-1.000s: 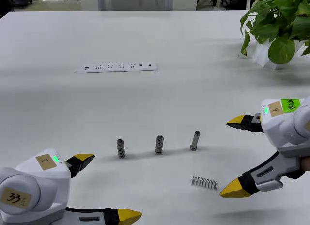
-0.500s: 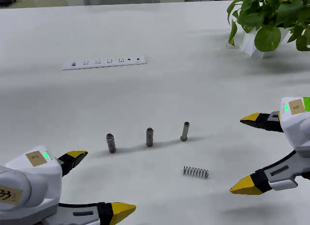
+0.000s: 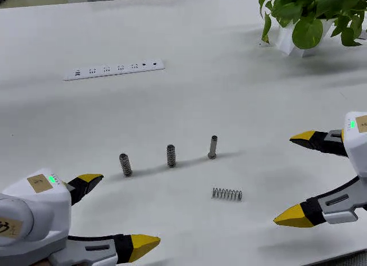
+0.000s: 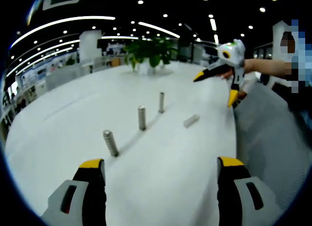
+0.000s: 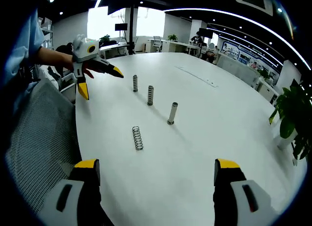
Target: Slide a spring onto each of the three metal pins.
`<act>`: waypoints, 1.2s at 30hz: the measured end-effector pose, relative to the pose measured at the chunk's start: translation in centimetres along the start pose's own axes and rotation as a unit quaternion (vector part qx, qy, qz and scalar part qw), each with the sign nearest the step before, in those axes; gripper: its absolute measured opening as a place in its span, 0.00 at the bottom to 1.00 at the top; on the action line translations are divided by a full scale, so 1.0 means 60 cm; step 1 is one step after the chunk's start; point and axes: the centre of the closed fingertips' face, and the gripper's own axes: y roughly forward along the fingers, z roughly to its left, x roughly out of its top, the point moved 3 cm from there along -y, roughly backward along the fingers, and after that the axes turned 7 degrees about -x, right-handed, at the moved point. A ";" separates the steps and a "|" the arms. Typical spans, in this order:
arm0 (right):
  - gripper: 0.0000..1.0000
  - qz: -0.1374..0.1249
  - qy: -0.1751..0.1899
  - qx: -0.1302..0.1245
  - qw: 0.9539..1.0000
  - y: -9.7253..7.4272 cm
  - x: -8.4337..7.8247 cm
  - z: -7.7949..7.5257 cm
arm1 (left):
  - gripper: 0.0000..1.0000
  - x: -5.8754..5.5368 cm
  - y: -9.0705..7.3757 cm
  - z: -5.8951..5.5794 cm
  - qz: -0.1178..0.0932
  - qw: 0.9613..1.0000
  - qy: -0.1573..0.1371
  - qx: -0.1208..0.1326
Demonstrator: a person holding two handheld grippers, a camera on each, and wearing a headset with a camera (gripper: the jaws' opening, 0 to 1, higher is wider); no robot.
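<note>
Bench: white bench (image 3: 229,77), wide and mostly bare. The head view has shifted since a second ago, so everything on the bench sits further left and higher in the picture.
Plant: leafy potted plant (image 3: 309,14) at the far right.
Power strip: white power strip (image 3: 113,70) lying flat, far back on the left.
Right claw: right claw (image 3: 291,179) spread wide and holding nothing. A second ago its lower tip was just beside the loose spring (image 3: 227,194); now it is well apart, to the right.
Left claw: left claw (image 3: 121,210) also wide open and empty, low on the left, much as before.
Pins: three upright in a row. The left pin (image 3: 124,164) and middle pin (image 3: 171,155) each carry a spring; the right pin (image 3: 213,147) is bare.
Loose spring: flat on the bench, near the bare pin on the near side.
Views: the right gripper view adds a mesh chair back (image 5: 39,138) and a blue sleeve (image 5: 22,41), and shows the loose spring's coils crisply. The left gripper view blurs them.
</note>
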 end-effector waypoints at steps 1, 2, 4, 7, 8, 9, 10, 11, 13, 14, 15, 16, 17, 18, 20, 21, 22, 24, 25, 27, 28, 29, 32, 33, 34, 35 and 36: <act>0.99 -0.001 0.002 0.000 1.000 -0.001 0.000 0.001 | 0.96 0.001 0.003 -0.002 0.001 1.000 0.003 -0.004; 0.99 -0.002 0.003 -0.001 1.000 -0.002 -0.001 0.001 | 0.96 0.004 0.007 -0.006 0.003 1.000 0.007 -0.009; 0.99 -0.002 0.004 -0.002 1.000 -0.004 -0.003 0.003 | 0.96 0.008 0.012 -0.011 0.004 1.000 0.013 -0.016; 0.98 -0.002 0.006 -0.003 1.000 -0.008 -0.007 0.003 | 0.95 0.019 0.024 -0.021 0.008 0.999 0.027 -0.033; 0.98 -0.002 0.007 -0.004 1.000 -0.009 -0.008 0.003 | 0.95 0.022 0.027 -0.023 0.009 0.999 0.031 -0.038; 0.98 -0.003 0.008 -0.005 1.000 -0.010 -0.009 0.003 | 0.94 0.025 0.031 -0.025 0.010 0.998 0.035 -0.043; 0.98 -0.002 0.009 -0.005 1.000 -0.011 -0.010 0.003 | 0.93 0.030 0.036 -0.028 0.012 0.998 0.041 -0.050; 0.98 -0.002 0.010 -0.005 1.000 -0.012 -0.011 0.004 | 0.93 0.034 0.039 -0.031 0.013 0.997 0.047 -0.056; 0.98 -0.002 0.011 -0.005 1.000 -0.013 -0.014 0.005 | 0.91 0.041 0.049 -0.036 0.021 0.995 0.063 -0.073; 0.98 -0.001 0.011 -0.005 1.000 -0.013 -0.014 0.006 | 0.89 0.044 0.054 -0.038 0.024 0.994 0.069 -0.079; 0.98 -0.001 0.012 -0.005 1.000 -0.014 -0.016 0.006 | 0.87 0.051 0.060 -0.042 0.022 0.993 0.077 -0.089; 0.98 -0.002 0.014 -0.006 1.000 -0.013 -0.016 0.005 | 0.83 0.057 0.064 -0.046 0.019 0.991 0.083 -0.099; 0.98 -0.004 0.017 -0.005 1.000 -0.013 -0.017 0.005 | 0.79 0.061 0.070 -0.047 0.018 0.991 0.083 -0.106; 0.98 -0.004 0.018 -0.005 1.000 -0.013 -0.017 0.006 | 0.77 0.064 0.075 -0.048 0.020 0.990 0.083 -0.109; 0.98 -0.004 0.018 -0.005 1.000 -0.014 -0.018 0.007 | 0.77 0.071 0.089 -0.051 0.028 0.988 0.096 -0.121; 0.98 -0.004 0.020 -0.005 1.000 -0.014 -0.018 0.008 | 0.76 0.075 0.095 -0.053 0.031 0.986 0.103 -0.125; 0.98 -0.005 0.022 -0.004 1.000 -0.014 -0.017 0.009 | 0.75 0.079 0.102 -0.055 0.034 0.985 0.108 -0.131; 0.98 -0.007 0.024 -0.004 1.000 -0.014 -0.017 0.010 | 0.72 0.084 0.112 -0.058 0.042 0.983 0.113 -0.141; 0.98 -0.007 0.025 -0.004 1.000 -0.014 -0.017 0.011 | 0.71 0.086 0.120 -0.060 0.048 0.981 0.120 -0.148; 0.98 -0.007 0.027 -0.003 1.000 -0.014 -0.018 0.012 | 0.68 0.089 0.132 -0.061 0.060 0.977 0.131 -0.156; 0.98 -0.007 0.027 -0.003 1.000 -0.014 -0.018 0.013 | 0.67 0.091 0.137 -0.062 0.065 0.976 0.131 -0.159; 0.98 -0.006 0.028 -0.003 1.000 -0.014 -0.019 0.014 | 0.66 0.092 0.142 -0.063 0.067 0.976 0.130 -0.163; 0.97 -0.006 0.029 -0.001 1.000 -0.014 -0.020 0.015 | 0.60 0.101 0.157 -0.065 0.077 0.971 0.151 -0.169; 0.97 -0.005 0.029 -0.001 1.000 -0.014 -0.021 0.015 | 0.57 0.102 0.160 -0.066 0.081 0.969 0.157 -0.170; 0.97 -0.005 0.030 -0.001 1.000 -0.014 -0.021 0.015 | 0.55 0.103 0.165 -0.067 0.084 0.968 0.160 -0.173; 0.97 -0.006 0.030 -0.001 1.000 -0.014 -0.021 0.015 | 0.54 0.104 0.171 -0.067 0.091 0.967 0.163 -0.175; 0.97 -0.006 0.031 -0.001 1.000 -0.013 -0.022 0.016 | 0.53 0.104 0.175 -0.067 0.096 0.966 0.165 -0.176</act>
